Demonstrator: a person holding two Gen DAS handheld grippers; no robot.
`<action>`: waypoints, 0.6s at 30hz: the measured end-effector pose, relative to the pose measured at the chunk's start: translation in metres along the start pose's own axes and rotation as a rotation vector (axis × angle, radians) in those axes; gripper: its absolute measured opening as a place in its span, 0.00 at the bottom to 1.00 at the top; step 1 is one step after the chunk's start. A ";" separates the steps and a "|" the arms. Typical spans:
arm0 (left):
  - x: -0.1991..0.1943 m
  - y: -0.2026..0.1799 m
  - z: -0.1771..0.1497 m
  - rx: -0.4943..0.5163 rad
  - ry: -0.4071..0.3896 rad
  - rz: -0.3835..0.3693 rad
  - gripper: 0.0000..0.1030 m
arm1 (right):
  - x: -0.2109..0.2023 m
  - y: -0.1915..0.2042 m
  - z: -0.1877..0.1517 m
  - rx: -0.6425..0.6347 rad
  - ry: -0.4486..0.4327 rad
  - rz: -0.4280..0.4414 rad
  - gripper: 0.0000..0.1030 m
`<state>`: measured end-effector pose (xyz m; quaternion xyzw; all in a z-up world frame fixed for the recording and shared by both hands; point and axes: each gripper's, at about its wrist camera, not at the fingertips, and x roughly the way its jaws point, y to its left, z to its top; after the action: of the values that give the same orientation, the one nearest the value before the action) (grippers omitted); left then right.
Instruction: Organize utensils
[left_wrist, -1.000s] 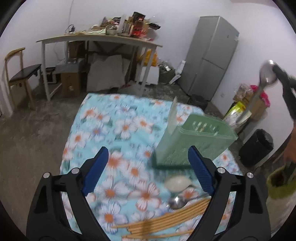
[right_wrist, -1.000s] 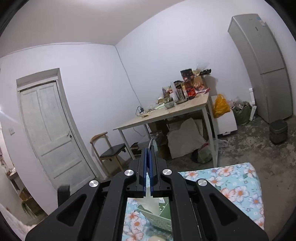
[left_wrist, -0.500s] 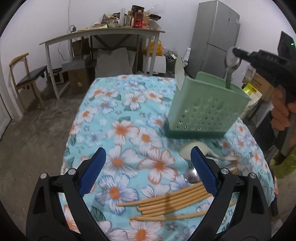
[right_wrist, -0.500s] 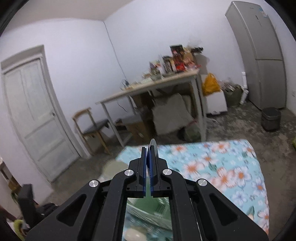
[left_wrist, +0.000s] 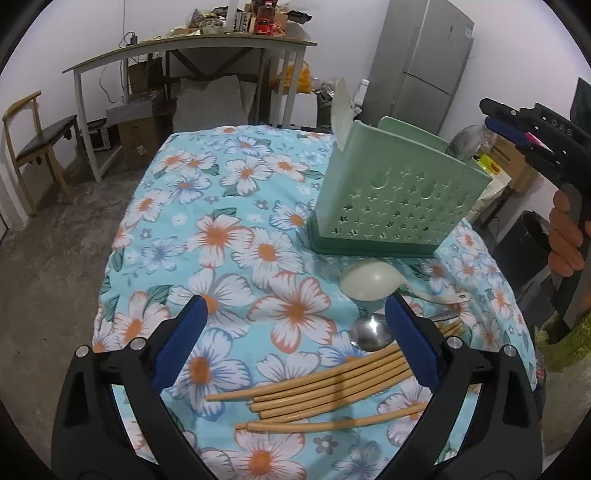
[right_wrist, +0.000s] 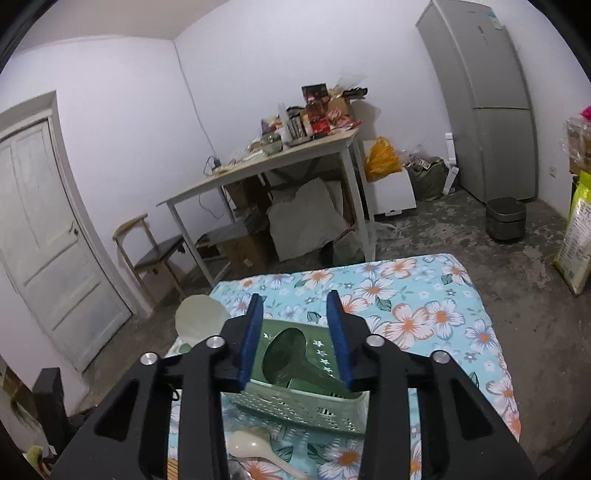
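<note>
Our right tongs (right_wrist: 295, 332) are opening, pads clear of the metal spoon (right_wrist: 286, 354) standing in the green perforated plastic caddy (left_wrist: 399, 199). Left tongs (left_wrist: 295, 347) gape empty above tan wooden chopsticks (left_wrist: 325, 391) at 6 o'clock; floral surface (left_wrist: 221, 206) lies free toward 10 o'clock.

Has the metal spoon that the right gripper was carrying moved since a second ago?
Yes. The metal spoon has dropped from above the green plastic utensil basket into it, released by the opening right gripper.
</note>
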<state>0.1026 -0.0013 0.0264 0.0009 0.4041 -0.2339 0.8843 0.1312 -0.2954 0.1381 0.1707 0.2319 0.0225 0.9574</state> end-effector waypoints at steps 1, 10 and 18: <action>0.000 0.000 0.000 -0.004 0.001 -0.009 0.91 | -0.005 -0.001 -0.001 0.007 -0.008 -0.010 0.38; 0.005 0.001 -0.001 -0.072 0.048 -0.108 0.92 | -0.043 0.001 -0.021 0.026 -0.047 -0.049 0.44; -0.001 -0.002 -0.001 -0.079 0.028 -0.134 0.92 | -0.050 0.011 -0.064 -0.001 0.049 -0.091 0.50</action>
<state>0.1004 -0.0030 0.0264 -0.0578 0.4245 -0.2765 0.8603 0.0581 -0.2710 0.1106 0.1588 0.2625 -0.0167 0.9516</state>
